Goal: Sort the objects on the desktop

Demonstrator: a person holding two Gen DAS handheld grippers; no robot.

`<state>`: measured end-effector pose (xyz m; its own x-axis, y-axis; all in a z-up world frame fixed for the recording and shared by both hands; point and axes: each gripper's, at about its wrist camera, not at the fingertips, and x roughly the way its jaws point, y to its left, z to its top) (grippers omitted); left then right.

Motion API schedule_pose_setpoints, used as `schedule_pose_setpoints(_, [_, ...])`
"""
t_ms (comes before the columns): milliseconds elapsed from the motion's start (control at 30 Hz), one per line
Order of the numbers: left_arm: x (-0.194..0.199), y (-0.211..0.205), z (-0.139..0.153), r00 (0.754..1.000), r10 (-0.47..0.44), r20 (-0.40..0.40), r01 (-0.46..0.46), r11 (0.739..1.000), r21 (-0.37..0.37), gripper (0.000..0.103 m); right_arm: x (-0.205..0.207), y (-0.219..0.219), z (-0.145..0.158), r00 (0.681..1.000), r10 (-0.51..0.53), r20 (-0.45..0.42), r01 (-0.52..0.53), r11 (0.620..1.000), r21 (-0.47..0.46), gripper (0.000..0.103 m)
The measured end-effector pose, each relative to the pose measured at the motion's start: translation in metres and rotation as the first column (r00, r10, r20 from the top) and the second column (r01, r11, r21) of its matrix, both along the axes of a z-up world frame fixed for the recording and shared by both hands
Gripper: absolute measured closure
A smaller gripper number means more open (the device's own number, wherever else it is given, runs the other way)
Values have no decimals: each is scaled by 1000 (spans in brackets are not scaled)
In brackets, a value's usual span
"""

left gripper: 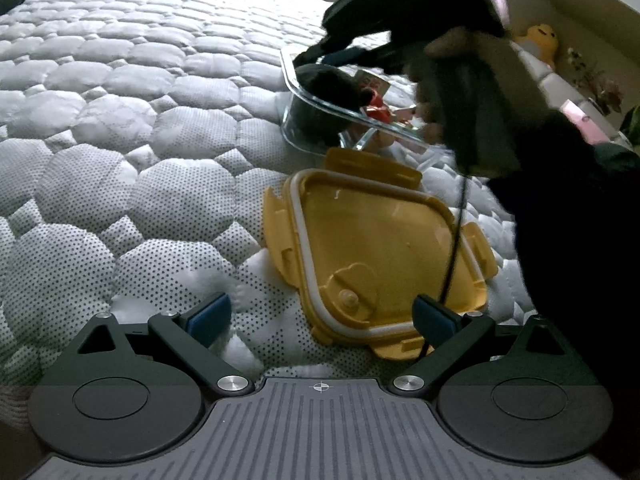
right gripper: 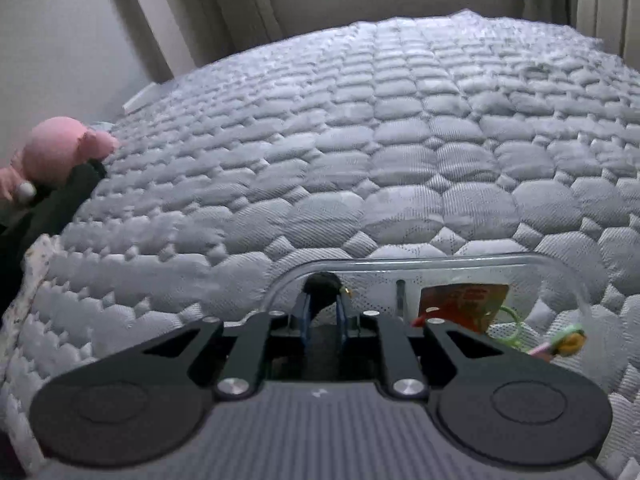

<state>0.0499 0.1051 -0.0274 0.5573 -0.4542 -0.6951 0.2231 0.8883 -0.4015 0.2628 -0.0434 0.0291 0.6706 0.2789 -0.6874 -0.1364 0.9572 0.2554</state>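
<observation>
A clear glass container (left gripper: 304,92) stands on the quilted mattress, holding a red packet (left gripper: 376,108) and small items. A yellow lid (left gripper: 380,248) lies upside down in front of it. My left gripper (left gripper: 322,316) is open and empty, low over the lid's near edge. My right gripper (right gripper: 323,312) is shut on a black fuzzy object (right gripper: 322,284) held over the container's left part (right gripper: 280,284). The red packet (right gripper: 464,304) and a green-and-pink trinket (right gripper: 560,342) lie inside. In the left wrist view the right gripper (left gripper: 320,54) reaches over the container rim.
The grey quilted mattress (right gripper: 360,152) fills both views. A pink plush toy (right gripper: 60,152) sits at its far left edge. A yellow plush (left gripper: 540,40) and shelf items stand at the right. A black cable (left gripper: 456,240) hangs over the lid.
</observation>
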Motion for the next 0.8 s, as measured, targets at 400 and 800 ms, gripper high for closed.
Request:
schedule_pose_setpoints(400, [2,-7,0,1000,-8,1,8,1000,13,3,-45,7,15,987,153,-49,-159,976,-147,69])
schedule_pose_setpoints(800, [1,-12,2,1000,-17,0,17,1000,25,3,-49,17,1,985,171,-25,-172,961,-215,62])
